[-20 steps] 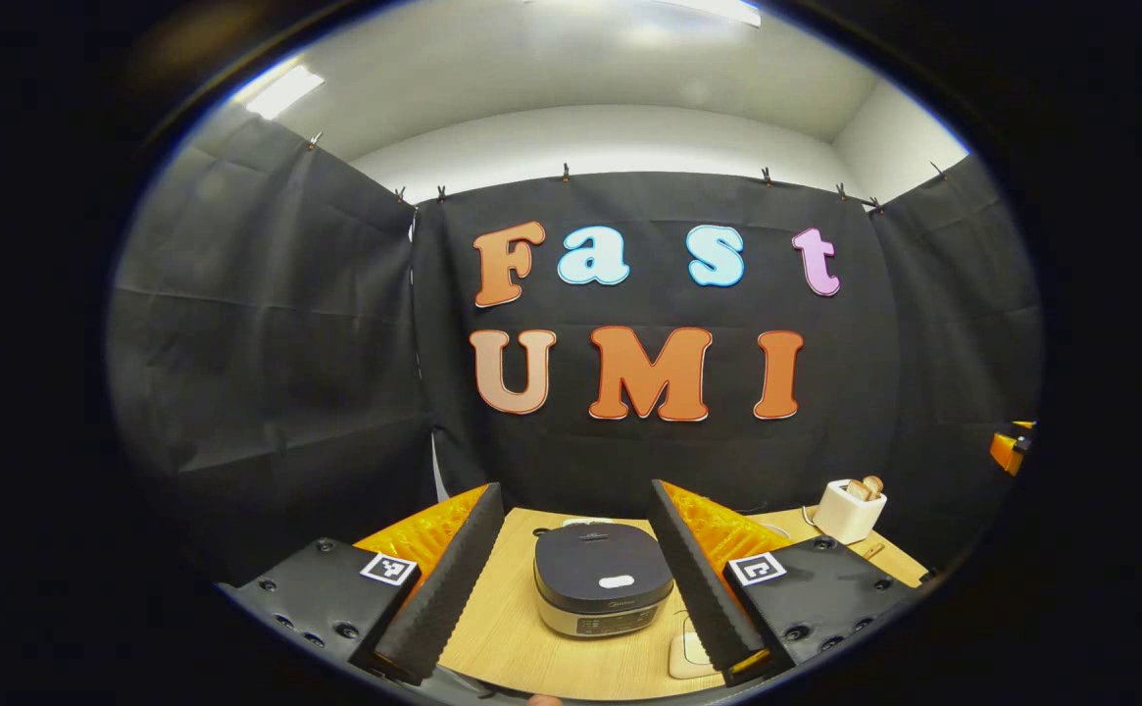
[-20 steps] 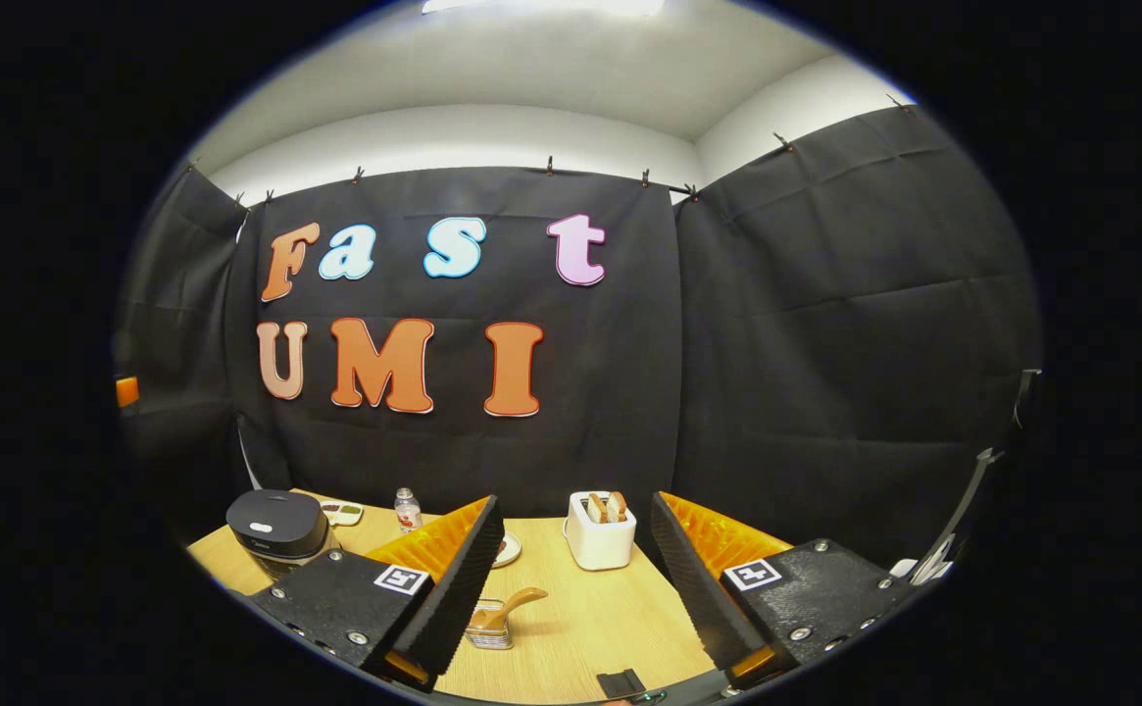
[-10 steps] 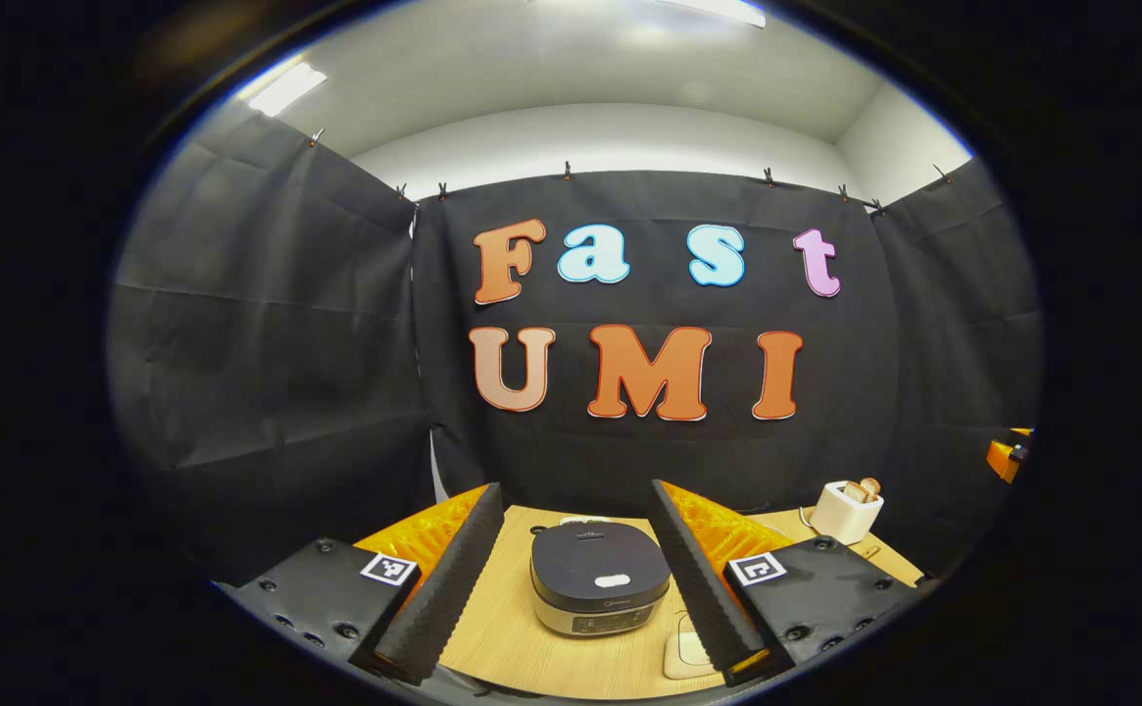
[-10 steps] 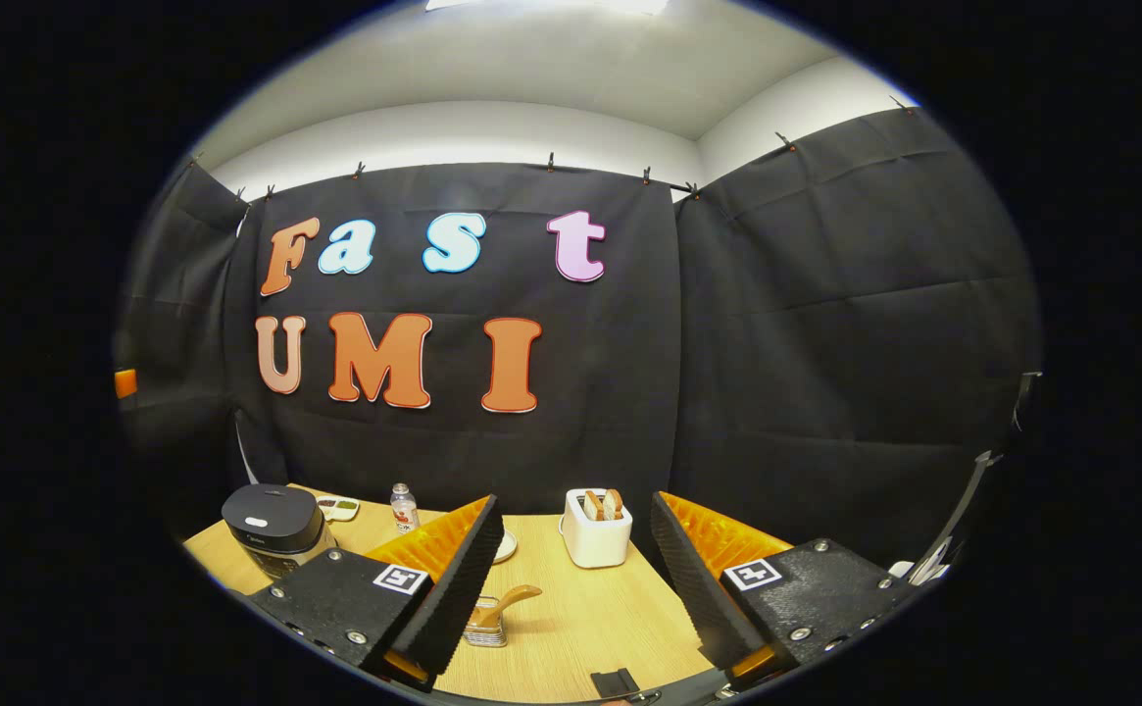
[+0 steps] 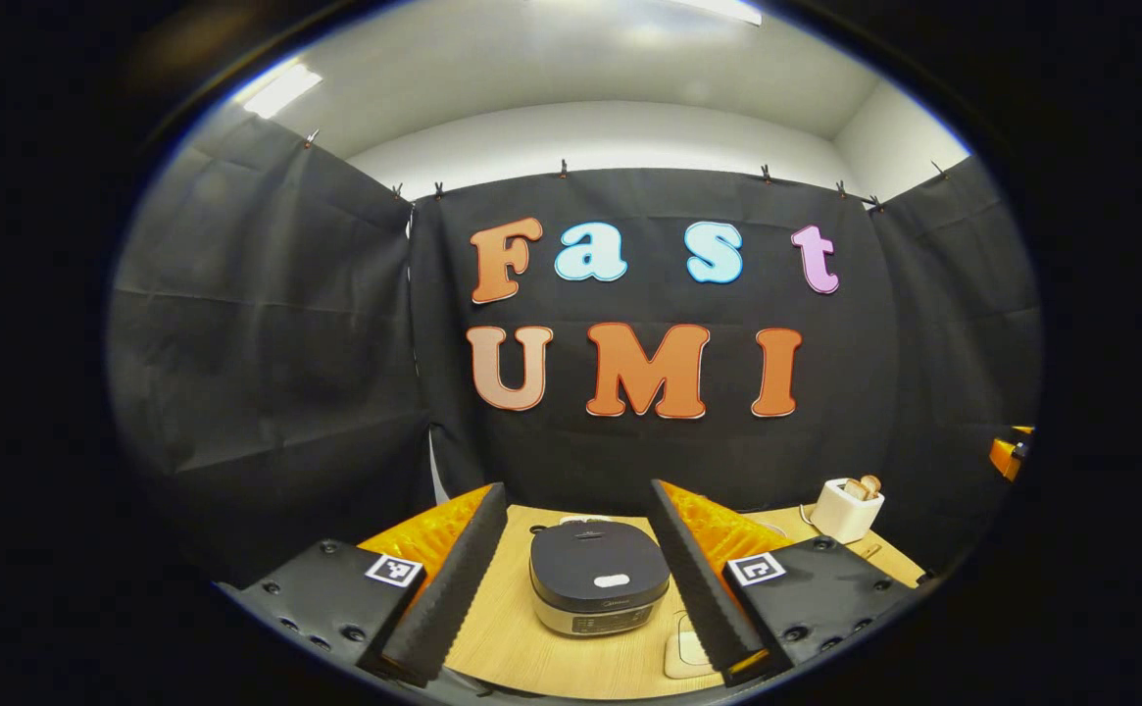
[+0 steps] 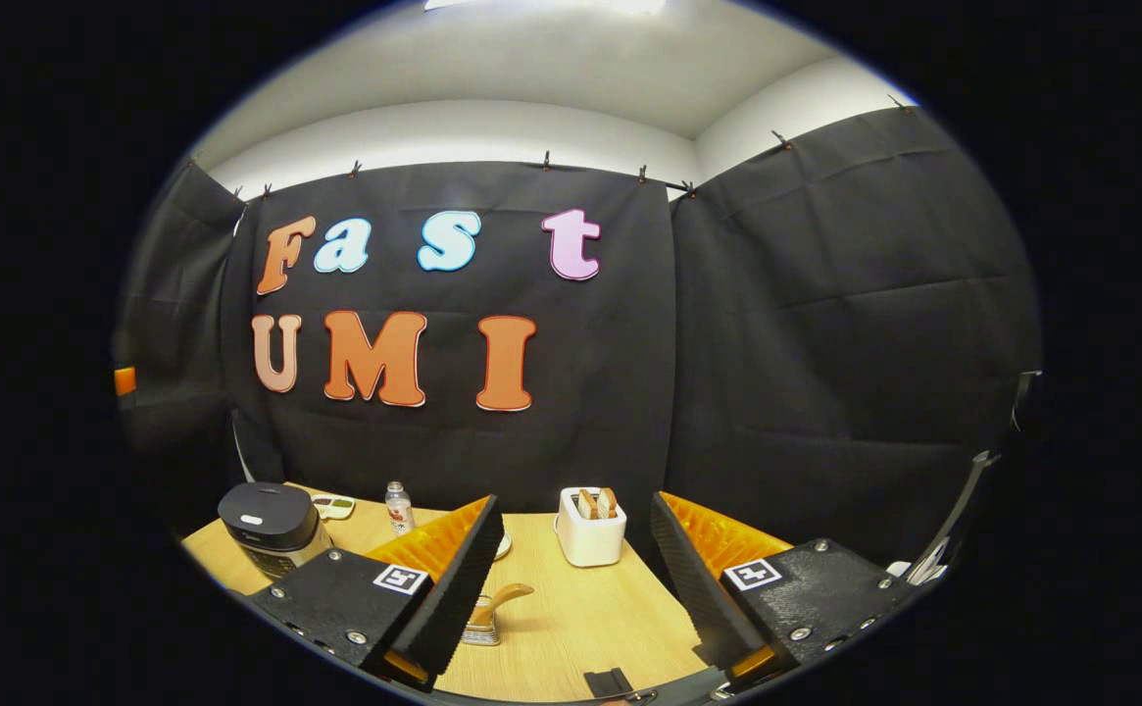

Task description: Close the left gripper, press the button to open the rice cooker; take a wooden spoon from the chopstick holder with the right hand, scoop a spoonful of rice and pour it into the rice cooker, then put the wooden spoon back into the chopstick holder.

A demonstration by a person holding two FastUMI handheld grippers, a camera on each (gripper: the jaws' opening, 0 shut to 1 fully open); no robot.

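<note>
A rice cooker (image 5: 598, 579) with a dark closed lid and silver body stands on the wooden table, straight ahead between the fingers of my left gripper (image 5: 575, 579), which is open and empty. The same rice cooker (image 6: 271, 525) sits at the far left in the right gripper view. A wooden spoon (image 6: 498, 600) leans out of a small metal chopstick holder (image 6: 477, 631) just past the left finger of my right gripper (image 6: 575, 579), which is open and empty.
A white toaster (image 6: 590, 526) with bread slices stands at the back of the table (image 6: 580, 628). A small bottle (image 6: 397, 507), a white dish (image 6: 335, 507) and a plate edge lie behind. A cream square object (image 5: 683, 655) lies right of the cooker.
Both views have drifted slightly; the rice cooker sits a little more centred between the left fingers. The right gripper has shifted a bit right. Both stay open.
</note>
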